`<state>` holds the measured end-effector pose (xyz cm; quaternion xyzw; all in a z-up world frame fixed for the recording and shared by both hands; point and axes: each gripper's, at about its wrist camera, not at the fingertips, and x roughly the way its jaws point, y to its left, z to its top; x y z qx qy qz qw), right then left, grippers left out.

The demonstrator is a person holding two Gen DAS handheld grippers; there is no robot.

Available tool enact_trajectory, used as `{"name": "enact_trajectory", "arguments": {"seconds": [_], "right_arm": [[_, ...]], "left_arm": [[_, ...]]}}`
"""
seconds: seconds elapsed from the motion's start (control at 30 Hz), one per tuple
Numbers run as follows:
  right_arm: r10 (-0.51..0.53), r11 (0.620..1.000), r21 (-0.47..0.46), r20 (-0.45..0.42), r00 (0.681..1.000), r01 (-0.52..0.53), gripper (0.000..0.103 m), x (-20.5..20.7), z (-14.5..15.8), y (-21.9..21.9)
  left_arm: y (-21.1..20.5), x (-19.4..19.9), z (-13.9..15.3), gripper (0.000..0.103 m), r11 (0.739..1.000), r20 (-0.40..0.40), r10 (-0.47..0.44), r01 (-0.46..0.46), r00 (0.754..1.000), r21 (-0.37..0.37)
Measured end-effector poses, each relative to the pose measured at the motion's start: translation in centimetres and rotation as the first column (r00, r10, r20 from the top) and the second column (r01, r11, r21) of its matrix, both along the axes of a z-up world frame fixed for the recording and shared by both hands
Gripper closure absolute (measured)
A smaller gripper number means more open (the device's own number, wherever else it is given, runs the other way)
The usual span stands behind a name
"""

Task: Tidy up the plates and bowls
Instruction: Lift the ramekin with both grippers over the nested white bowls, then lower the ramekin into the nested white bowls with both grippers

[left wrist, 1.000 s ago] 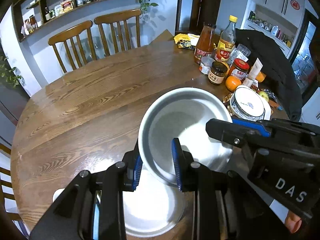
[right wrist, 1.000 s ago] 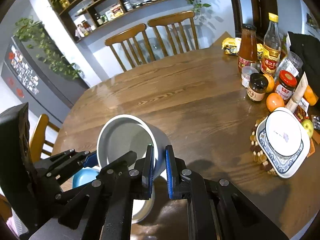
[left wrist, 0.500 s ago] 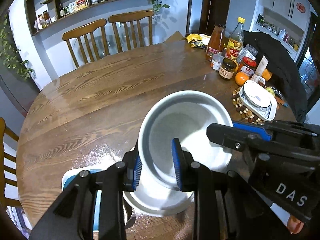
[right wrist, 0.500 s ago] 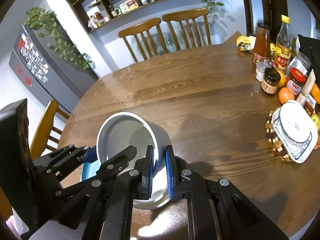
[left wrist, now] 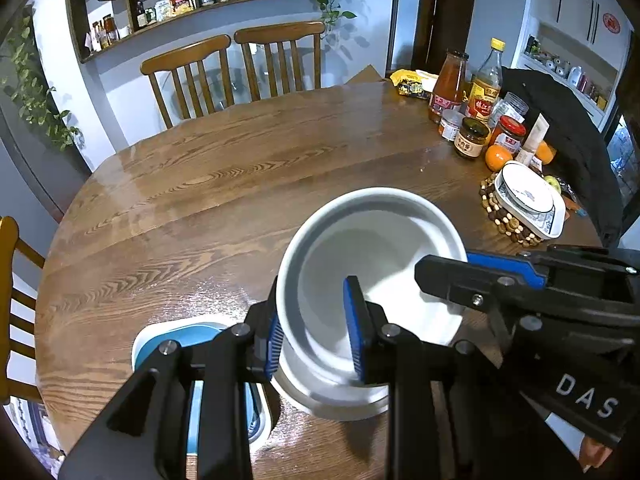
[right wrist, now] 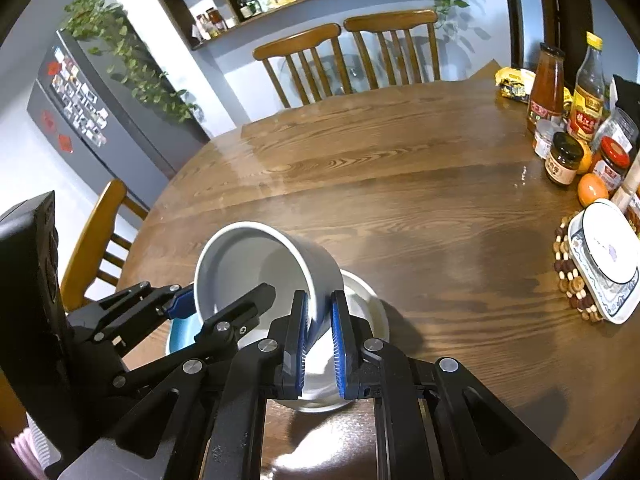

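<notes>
The left gripper [left wrist: 314, 330] clamps the near rim of a tilted white bowl [left wrist: 372, 264]; the right gripper [left wrist: 460, 276] grips its right rim. Below lie a white plate [left wrist: 340, 404] and blue dish [left wrist: 192, 334] on the bench [left wrist: 200, 200].

Left claw [left wrist: 314, 330] and right claw [right wrist: 319, 334] both clamped, angled downward.

Blue dish [left wrist: 200, 334] — half behind gripper

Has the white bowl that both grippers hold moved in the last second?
Yes. The white bowl, tilted and held by both grippers, has come toward the near table edge, clear of the blue dish beneath it then, over the white plate.
</notes>
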<state>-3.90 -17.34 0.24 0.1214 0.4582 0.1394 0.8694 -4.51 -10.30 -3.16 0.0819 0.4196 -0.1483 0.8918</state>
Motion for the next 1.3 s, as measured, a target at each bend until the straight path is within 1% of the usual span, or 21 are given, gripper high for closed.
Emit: {"name": "enact_trajectory", "arguments": {"seconds": [0.43,0.93,1.3], "right_arm": [[0.033,0.999,-0.008,-0.011,0.999,-0.033,0.09,-0.5,-0.5,1.5],[0.035,0.999,-0.006,-0.02,0.999,-0.035,0.09,-1.0,-0.9,1.7],[0.024,1.0,-0.004,-0.055,0.998,-0.024,0.09,-0.8,-2.2,1.2]], "left_arm": [[1.2,-0.9,-0.5,0.079,1.0,0.001,0.029,-0.029,1.0,0.007],[1.3,-1.7,-0.8,0.079,1.0,0.0,0.025,-0.025,1.0,0.019],[0.7,-1.3,-2.0,0.079,1.0,-0.039,0.013,-0.012,0.999,0.029]]}}
